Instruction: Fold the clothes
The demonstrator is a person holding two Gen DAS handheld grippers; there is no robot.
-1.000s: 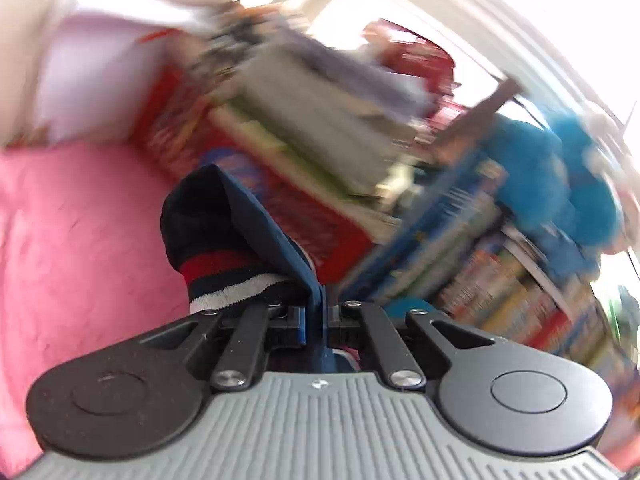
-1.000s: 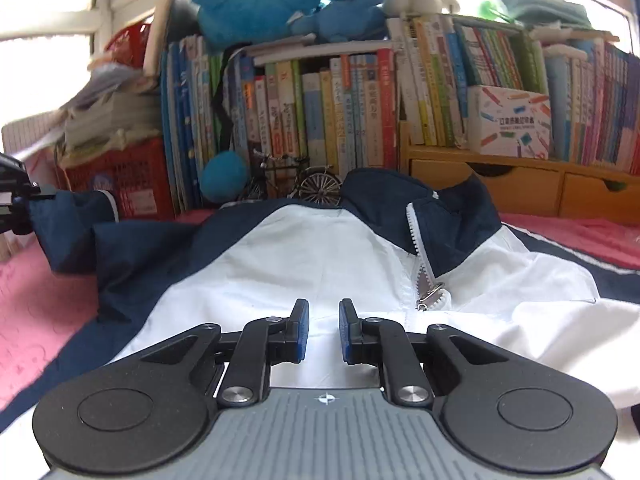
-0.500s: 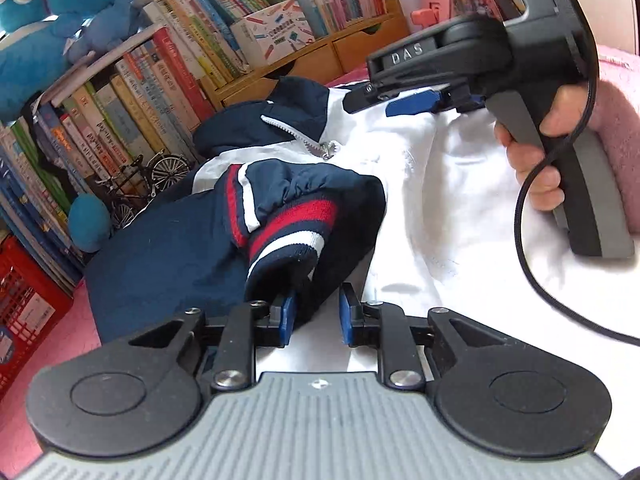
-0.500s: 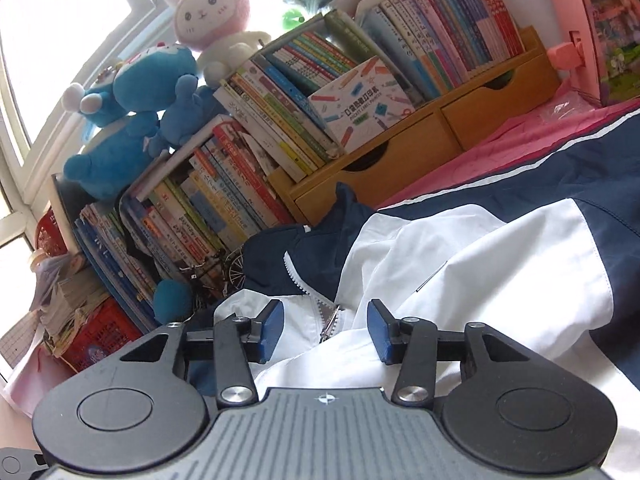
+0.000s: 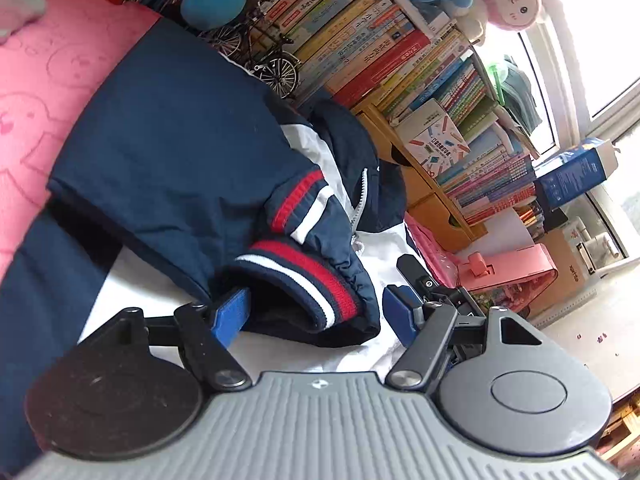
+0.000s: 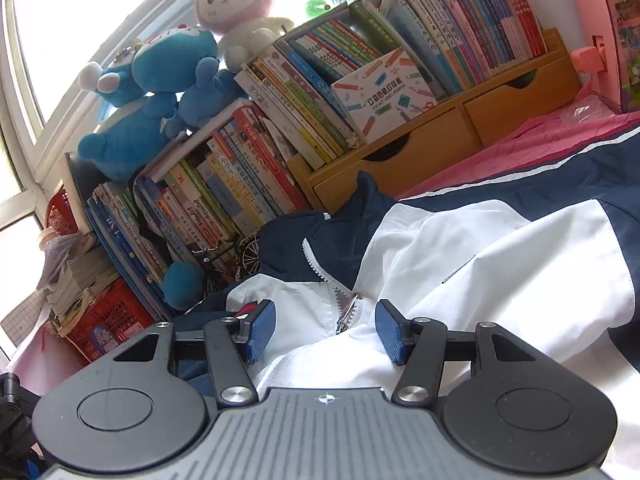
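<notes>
Both grippers stand open. The left gripper (image 5: 316, 308) straddles the jacket (image 5: 168, 152) cuff (image 5: 304, 276) at lower centre; the right gripper (image 6: 325, 330) hovers over its zipper (image 6: 345, 312)

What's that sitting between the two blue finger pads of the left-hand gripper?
The striped cuff of the jacket's navy sleeve, folded over the white front panel. It lies in the gap of the open left gripper, seen in the left wrist view.

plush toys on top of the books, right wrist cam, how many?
3: a pink-hooded white plush at top centre, a blue plush just left of it, and another blue plush lower left. More may be hidden behind them.
</notes>
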